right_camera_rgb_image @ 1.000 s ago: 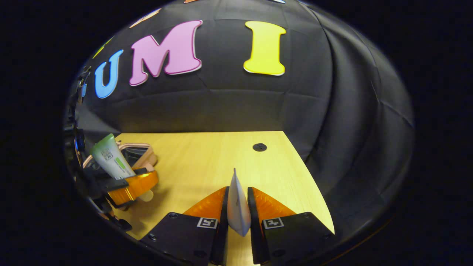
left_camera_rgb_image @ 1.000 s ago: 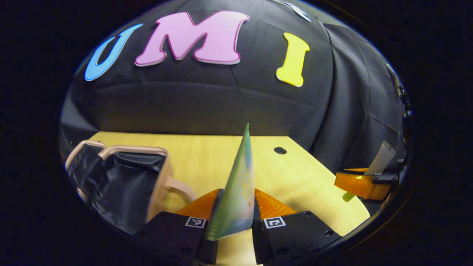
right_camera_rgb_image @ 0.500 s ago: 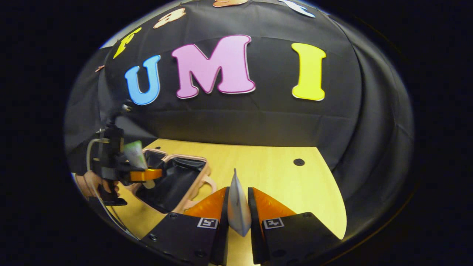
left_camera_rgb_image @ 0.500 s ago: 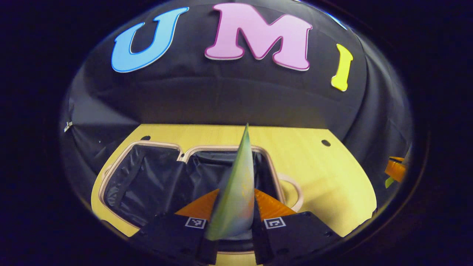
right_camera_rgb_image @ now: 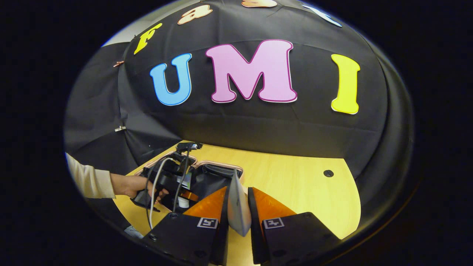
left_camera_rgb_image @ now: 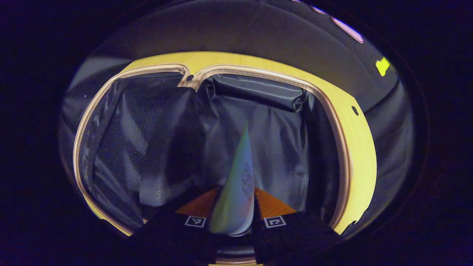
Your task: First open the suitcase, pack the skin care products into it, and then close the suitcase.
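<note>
Suitcase point(left_camera_rgb_image: 332, 122) lies open on the desk point(right_camera_rgb_image: 295, 184) — left gripper point(left_camera_rgb_image: 232, 218) pinches a green tube point(left_camera_rgb_image: 238, 188) over its dark lining; right gripper point(right_camera_rgb_image: 238, 218) pinches a pale tube point(right_camera_rgb_image: 238, 207).

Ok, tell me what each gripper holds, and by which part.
Left gripper: a green tube, pinched at its lower body, over the open suitcase. Right gripper: a pale tube, pinched low on its body.
</note>
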Available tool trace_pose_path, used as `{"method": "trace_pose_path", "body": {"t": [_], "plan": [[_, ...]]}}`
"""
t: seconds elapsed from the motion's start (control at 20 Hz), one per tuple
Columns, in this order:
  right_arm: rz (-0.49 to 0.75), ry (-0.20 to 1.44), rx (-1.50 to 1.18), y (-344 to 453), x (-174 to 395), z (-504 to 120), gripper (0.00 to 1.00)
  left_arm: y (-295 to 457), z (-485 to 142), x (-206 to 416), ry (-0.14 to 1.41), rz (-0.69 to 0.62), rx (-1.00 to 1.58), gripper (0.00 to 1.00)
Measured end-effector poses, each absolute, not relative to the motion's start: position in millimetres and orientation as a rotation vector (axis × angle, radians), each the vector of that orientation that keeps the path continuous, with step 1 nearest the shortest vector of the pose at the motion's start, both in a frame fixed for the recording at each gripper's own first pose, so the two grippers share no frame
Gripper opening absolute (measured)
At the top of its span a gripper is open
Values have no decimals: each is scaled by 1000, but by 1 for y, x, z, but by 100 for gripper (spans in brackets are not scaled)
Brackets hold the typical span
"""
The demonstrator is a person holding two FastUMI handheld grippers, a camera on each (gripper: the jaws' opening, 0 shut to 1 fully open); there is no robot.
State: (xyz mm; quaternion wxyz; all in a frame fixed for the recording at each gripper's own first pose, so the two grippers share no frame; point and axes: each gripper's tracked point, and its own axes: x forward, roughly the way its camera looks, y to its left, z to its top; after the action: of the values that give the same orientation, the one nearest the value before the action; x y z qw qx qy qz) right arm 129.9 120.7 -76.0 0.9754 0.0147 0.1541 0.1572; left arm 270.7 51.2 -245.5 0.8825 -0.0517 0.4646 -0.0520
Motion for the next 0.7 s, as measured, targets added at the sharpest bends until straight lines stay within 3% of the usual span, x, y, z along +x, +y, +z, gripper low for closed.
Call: {"method": "trace_pose_path", "body": {"t": [0.25, 0.35, 0.4, 0.55, 0.7], "plan": [[325, 324, 28, 131, 133, -77, 29, 56, -234, 280, 971, -63, 29, 48], [323, 333, 30, 132, 135, -77, 29, 58, -202, 279, 874, -54, 11, 65], [322, 338, 29, 133, 135, -77, 29, 56, -182, 277, 811, -55, 3, 69], [327, 368, 32, 144, 142, -84, 29, 77, -112, 254, 603, -15, 6, 97], [339, 423, 53, 167, 152, -101, 29, 127, -62, 205, 458, 69, -20, 98]]}}
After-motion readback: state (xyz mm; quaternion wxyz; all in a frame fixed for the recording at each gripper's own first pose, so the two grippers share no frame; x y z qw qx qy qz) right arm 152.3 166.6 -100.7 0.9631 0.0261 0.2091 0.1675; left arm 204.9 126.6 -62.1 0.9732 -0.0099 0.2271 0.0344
